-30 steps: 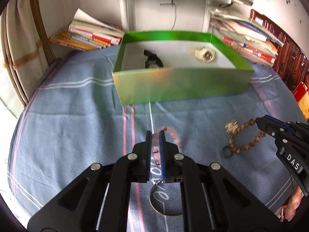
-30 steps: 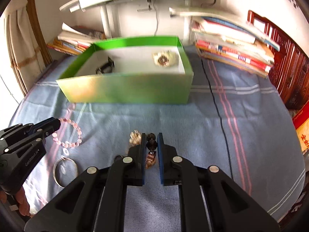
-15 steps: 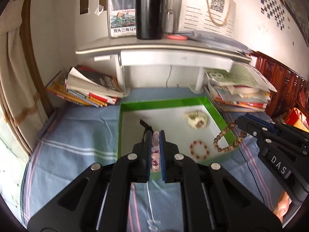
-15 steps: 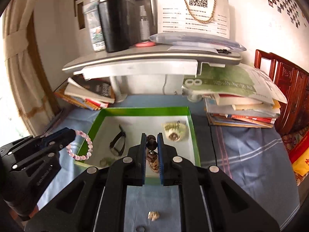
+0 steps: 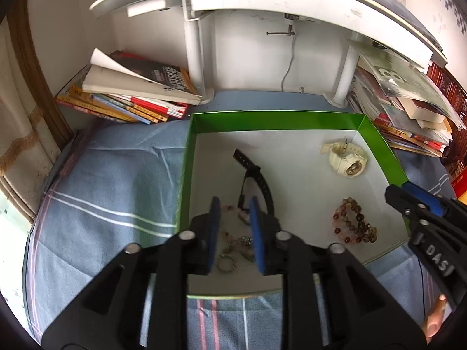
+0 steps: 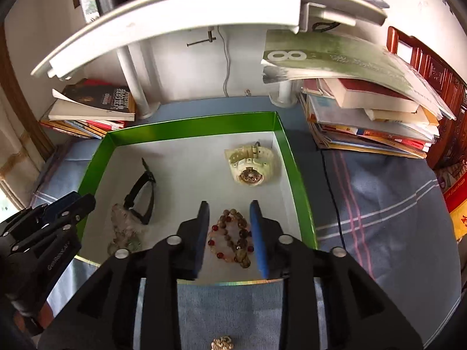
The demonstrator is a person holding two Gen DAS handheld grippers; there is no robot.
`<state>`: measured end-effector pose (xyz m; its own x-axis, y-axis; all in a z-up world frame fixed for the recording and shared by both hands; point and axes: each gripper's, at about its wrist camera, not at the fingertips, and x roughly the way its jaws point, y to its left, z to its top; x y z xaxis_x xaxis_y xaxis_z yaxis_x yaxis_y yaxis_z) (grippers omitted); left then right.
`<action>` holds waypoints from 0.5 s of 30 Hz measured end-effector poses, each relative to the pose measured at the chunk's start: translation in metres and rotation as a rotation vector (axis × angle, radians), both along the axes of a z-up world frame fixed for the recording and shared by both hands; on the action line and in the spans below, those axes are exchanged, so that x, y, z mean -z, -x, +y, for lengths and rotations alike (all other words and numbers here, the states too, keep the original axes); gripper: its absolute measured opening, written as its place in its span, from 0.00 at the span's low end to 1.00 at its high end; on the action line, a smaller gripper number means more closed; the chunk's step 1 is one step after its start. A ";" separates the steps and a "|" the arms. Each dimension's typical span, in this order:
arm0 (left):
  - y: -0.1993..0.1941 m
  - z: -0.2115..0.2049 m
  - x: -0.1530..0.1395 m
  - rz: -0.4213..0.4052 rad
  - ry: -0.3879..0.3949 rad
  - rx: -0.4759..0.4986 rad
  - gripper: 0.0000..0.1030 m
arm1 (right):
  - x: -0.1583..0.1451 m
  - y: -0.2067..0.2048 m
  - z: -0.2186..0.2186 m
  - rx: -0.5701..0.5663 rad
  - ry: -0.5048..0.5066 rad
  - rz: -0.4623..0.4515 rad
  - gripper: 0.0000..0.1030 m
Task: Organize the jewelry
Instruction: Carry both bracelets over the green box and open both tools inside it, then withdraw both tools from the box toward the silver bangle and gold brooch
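While both claws hover over the near edge of the green box [image 5: 274, 121], we see their jaws standing apart, having just been opening, with nothing pressed between the pads. Nearest of all, in the right wrist view, a small gold charm [image 6: 222, 344] lies on the blue striped cloth [image 5: 111, 192] outside the box. Between the fingers of the left claw [image 5: 233, 208] the pink bead bracelet [image 5: 233, 233] lies loose on the white floor of the box, in its near left part, next to a small ring [image 5: 226, 264]. Below the right claw [image 6: 227, 213] the brown and red bead bracelet [image 6: 233, 239] rests on the box floor near the front wall, untouched by either pad. Just beyond the pink beads, we find the black strap [image 5: 256, 178] lying at the left middle. Farther back and to the right sits the cream watch [image 6: 249, 164], close to the right wall. Beyond the box, 2 piles of books flank the legs of a white shelf [image 6: 181, 8]: the left book pile [image 5: 131, 93] and the right book pile [image 6: 373, 116].
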<state>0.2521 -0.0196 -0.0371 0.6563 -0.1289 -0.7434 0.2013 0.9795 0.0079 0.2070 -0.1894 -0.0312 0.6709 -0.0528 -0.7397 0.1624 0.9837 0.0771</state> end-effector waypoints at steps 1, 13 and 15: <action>0.007 0.005 -0.002 -0.011 0.007 -0.004 0.34 | -0.005 0.010 -0.001 -0.004 -0.001 -0.015 0.36; 0.161 0.050 0.028 -0.012 -0.057 0.059 0.49 | 0.037 0.130 -0.004 -0.047 0.001 0.035 0.38; 0.176 0.053 0.034 0.005 -0.070 0.066 0.49 | 0.049 0.138 -0.002 -0.064 -0.030 0.057 0.38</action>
